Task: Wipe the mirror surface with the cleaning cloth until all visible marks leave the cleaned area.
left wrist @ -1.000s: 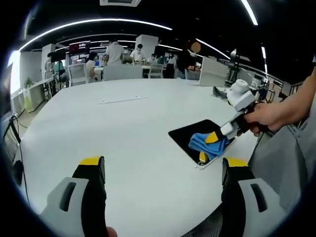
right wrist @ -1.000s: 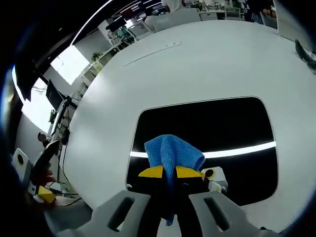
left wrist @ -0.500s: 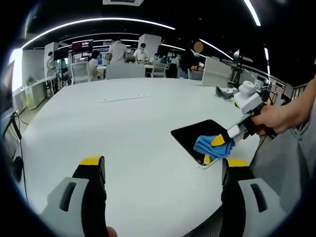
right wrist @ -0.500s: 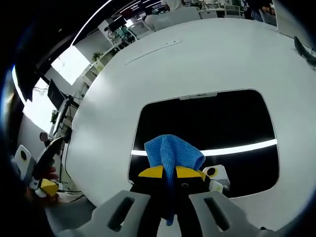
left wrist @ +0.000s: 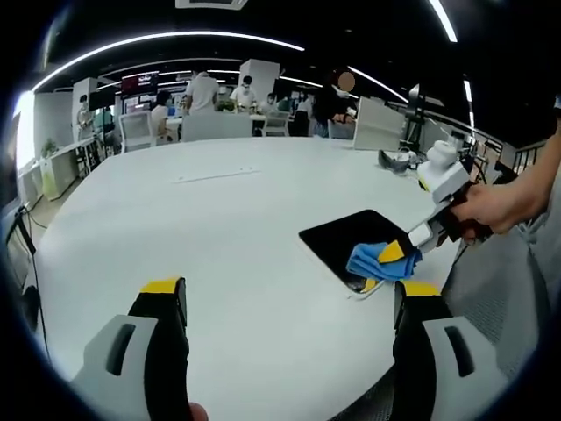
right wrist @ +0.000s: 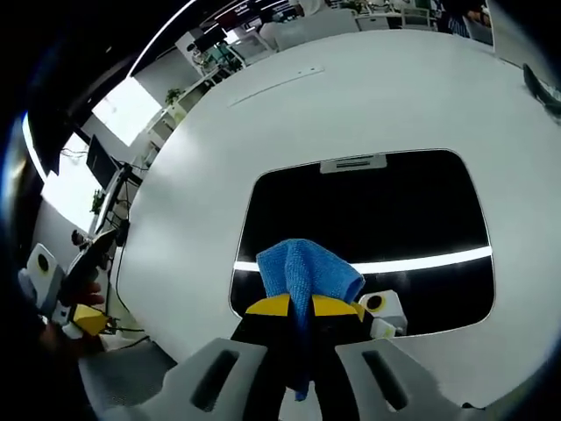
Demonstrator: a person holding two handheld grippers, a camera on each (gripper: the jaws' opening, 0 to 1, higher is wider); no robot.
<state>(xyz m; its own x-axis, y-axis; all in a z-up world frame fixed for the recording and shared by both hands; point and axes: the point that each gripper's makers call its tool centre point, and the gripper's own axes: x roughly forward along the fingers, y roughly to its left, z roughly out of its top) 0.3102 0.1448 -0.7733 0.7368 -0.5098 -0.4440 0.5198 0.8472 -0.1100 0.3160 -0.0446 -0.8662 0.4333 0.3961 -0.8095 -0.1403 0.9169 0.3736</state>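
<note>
Right gripper view looks down on the white worktop, a broad round-edged surface with the mirror lying flat near its close edge. The mirror reads as a dark rounded rectangle carrying a bright strip of reflected ceiling light. I cannot make out any marks on it, so how much is left to wipe is hard to judge from here.

Since the mirror lies near the worktop's edge, a hard stroke toward the person could, I think, slide it off. Nothing visible is pinning it down.

Left gripper hangs above bare worktop, well apart from the mirror, fingers spread wide and holding nothing. If the mirror starts to skid, this one is too far off to steady it quickly.

Right gripper has its fingers closed tight on the cleaning cloth, a blue bunched wad sitting over the mirror's near part. Whether the cloth actually presses on the glass I cannot tell. The fold is narrow, so each pass likely covers little and streaks could be left between passes; pressed too low, the yellow fingertips might scrape the glass.
</note>
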